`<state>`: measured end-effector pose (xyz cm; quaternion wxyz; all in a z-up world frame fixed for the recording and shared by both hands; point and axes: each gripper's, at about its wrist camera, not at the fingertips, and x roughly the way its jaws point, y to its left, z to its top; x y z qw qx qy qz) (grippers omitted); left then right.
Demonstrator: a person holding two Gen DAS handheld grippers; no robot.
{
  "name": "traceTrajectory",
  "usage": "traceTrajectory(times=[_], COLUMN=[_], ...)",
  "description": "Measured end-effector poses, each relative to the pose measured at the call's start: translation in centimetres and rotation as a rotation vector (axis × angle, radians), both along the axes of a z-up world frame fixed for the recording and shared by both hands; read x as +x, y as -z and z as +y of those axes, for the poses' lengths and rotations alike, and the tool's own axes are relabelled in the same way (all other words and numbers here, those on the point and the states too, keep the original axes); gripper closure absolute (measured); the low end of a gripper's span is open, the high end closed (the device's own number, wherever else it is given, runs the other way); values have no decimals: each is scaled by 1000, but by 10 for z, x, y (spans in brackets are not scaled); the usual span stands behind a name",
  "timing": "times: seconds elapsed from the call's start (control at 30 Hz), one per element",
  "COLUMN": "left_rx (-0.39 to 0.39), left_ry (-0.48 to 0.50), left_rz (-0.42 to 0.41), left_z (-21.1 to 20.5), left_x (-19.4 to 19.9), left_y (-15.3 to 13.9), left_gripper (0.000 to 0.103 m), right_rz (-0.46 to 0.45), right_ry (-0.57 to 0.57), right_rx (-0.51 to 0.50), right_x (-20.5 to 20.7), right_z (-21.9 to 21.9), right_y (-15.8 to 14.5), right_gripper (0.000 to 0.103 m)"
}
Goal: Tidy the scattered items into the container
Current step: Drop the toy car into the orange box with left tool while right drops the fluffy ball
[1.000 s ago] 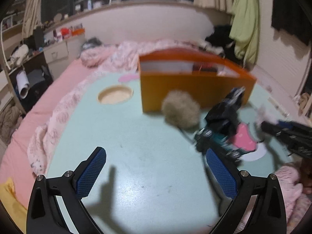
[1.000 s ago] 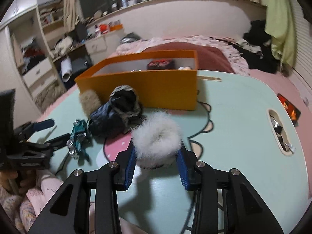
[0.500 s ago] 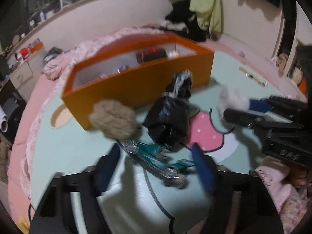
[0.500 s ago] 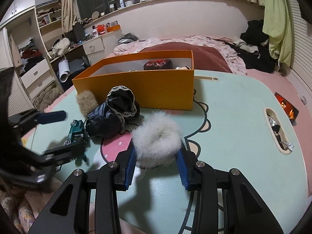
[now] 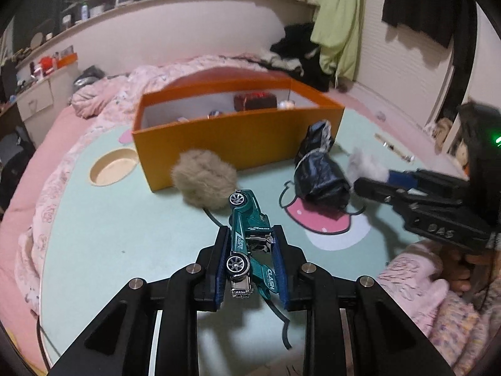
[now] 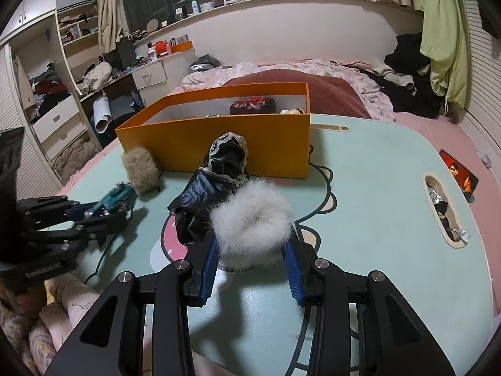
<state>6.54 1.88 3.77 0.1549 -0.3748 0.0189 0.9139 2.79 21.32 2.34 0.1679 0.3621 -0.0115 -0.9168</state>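
My left gripper [image 5: 249, 261] is closing on the toy car [image 5: 249, 244] — I'd squeeze squarely before lifting toward the far orange box [image 5: 238, 139] — right pinches the white pom-pom [image 6: 250, 222].

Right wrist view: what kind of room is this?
Most likely a lived-in bedroom. A bed with pink bedding lies behind the table, clothes hang by the window, and drawers and shelves overflow with belongings.
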Motion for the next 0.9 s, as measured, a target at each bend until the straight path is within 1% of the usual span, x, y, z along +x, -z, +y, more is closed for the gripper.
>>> traceTrajectory(times=[0.13, 0.27, 0.33, 0.4, 0.5, 0.6, 0.67, 0.73, 0.77, 0.8, 0.83, 0.87, 0.9], left_rx=[7, 19, 17, 21, 56, 50, 55, 60, 64, 72, 80, 84, 86], left_ry=[-6, 16, 22, 32, 73, 62, 44, 22, 13, 7, -7, -23, -45], left_rz=[36, 87, 117, 130, 108, 94, 69, 34, 1, -28, -60, -67, -66], left_z=[-3, -1, 2, 3, 2, 1, 0, 0, 1, 0, -1, -3, -5], left_x=[0, -9, -19, -32, -61, -96, -119, -144, -158, -168, -178, -182, -185], left_y=[-17, -43, -56, -66, -77, -86, -88, -82, -76, -70, -62, -57, -53], left_gripper=[79, 79, 79, 79, 79, 79, 79, 78, 75, 67, 48, 44, 44], right_rz=[27, 106, 123, 132, 144, 127, 89, 30, 10, -18, -53, -84, -115], right_ry=[1, 0, -3, -2, -2, -8, 3, 33, 43, 33, 18, 12, 11], right_rx=[23, 48, 33, 9, -11, -39, -77, -113, -121, -127, -136, -155, -182], right_x=[1, 0, -5, -15, -34, -61, -87, -115, -126, -137, -149, -158, -167], right_z=[-3, -10, -13, -16, -21, -23, -21, -20, -21, -23, -26, -28, -29], right_y=[-6, -24, -34, -42, -55, -64, -67, -66, -64, -61, -56, -51, -46], right_gripper=[64, 64, 64, 64, 64, 64, 64, 64, 64, 63, 63, 62, 61])
